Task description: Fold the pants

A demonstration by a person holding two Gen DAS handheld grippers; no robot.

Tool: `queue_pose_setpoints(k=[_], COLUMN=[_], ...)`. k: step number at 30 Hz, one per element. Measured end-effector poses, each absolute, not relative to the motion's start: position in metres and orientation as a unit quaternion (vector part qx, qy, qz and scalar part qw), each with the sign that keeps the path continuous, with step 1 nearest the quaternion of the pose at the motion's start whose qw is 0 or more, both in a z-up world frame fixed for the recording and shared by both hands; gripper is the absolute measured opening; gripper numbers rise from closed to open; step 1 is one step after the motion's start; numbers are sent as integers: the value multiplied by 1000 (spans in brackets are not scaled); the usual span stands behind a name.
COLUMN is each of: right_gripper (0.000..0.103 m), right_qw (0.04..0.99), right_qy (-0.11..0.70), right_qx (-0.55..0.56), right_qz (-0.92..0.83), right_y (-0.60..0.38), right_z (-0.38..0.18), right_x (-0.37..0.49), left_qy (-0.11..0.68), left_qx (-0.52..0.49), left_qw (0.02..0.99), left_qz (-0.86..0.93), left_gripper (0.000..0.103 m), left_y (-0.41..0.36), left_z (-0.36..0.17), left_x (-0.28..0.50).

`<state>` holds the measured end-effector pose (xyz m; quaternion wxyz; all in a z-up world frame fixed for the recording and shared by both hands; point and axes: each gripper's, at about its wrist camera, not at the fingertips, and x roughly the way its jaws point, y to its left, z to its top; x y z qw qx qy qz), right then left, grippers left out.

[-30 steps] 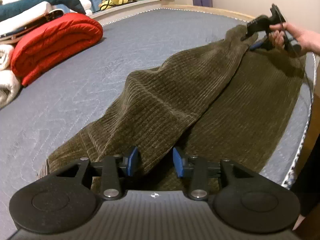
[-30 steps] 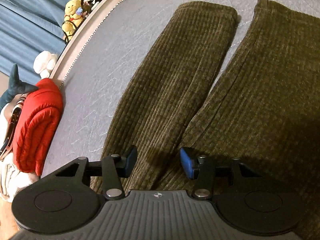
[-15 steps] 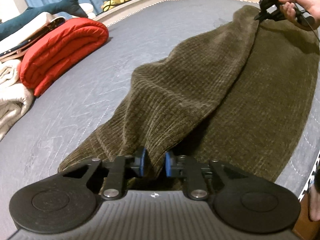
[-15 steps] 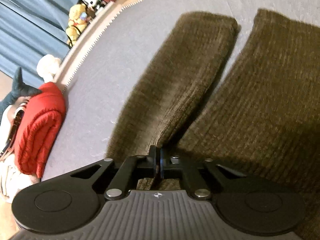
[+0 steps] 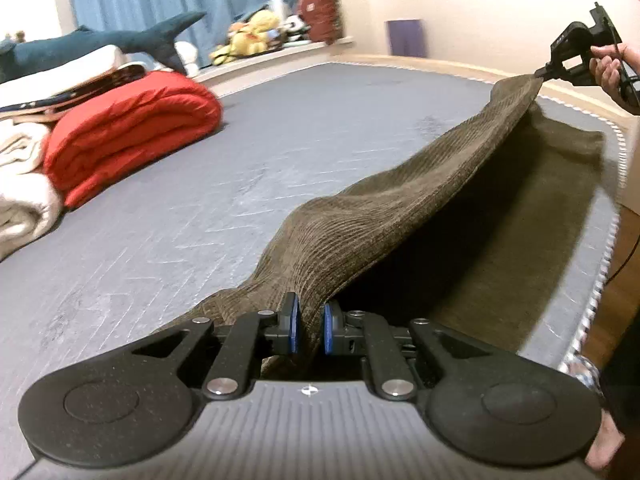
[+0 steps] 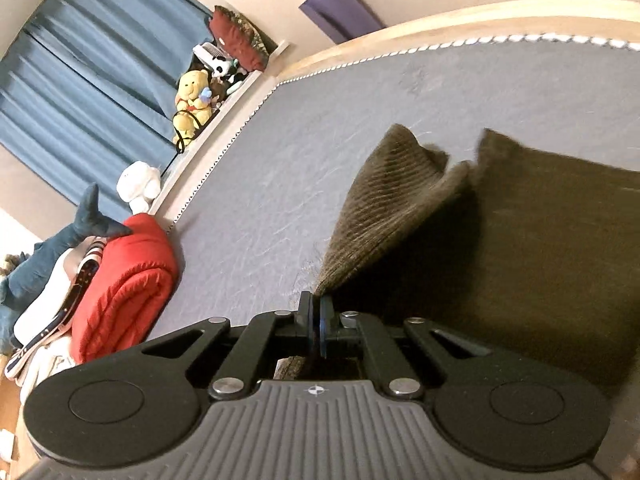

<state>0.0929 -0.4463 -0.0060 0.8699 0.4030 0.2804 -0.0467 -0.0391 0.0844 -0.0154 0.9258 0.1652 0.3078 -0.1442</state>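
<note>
Both tongs — left tongs [image 5: 308,322] and right tongs [image 6: 316,316] — are clamped on one lifted leg of the pants [image 5: 400,208], above the bed [image 5: 200,200]. Best carried level and taut across the flat leg beyond them.

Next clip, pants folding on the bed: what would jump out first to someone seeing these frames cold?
One leg of the brown corduroy pants is lifted off the grey mattress, stretched between the left tool clamped near the camera and the right tool pinching its far end; the other leg lies flat beneath. Next, the rolled red blanket at the mattress's left edge catches the eye.
</note>
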Motion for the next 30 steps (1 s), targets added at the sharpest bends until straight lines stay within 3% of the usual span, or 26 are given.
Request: queue_pose_setpoints(k=[6,8,13,15,18,22,27,30], right_gripper=[5,8,9,20,23,23,43,46], right_qw=[861,828,820,824,812,803,842,861], right_qy=[375,404,312,288,302,339,345,337], right_qx=[338,377,447,451,464,465,396,367], right_qz=[-69,-92,-173,-188,-182,-154,-121,-107], right_y=[-445,-467,-546,-567,-585,-581,-559,-550], right_z=[-24,-49,-48,-50,-70,-100,-109,-108], right_x=[51,45,31,34,52,83,109,124], left_qy=[386,375,329,325,335,347,380,384], left_qx=[194,194,94,92,97,68,90,98], left_qw=[875,878,909,911,904,902,893,884], left_qz=[-218,-227,-237,-237,-248,-248,-221,-249], left_gripper=[20,21,22,22,25,29,29,34], left_y=[87,85,81,56,11,-35,-65,-77], left_z=[-33,-27,17,29,35,16,-34,-44], left_x=[-46,-47,-30,-20,0,25,32,36])
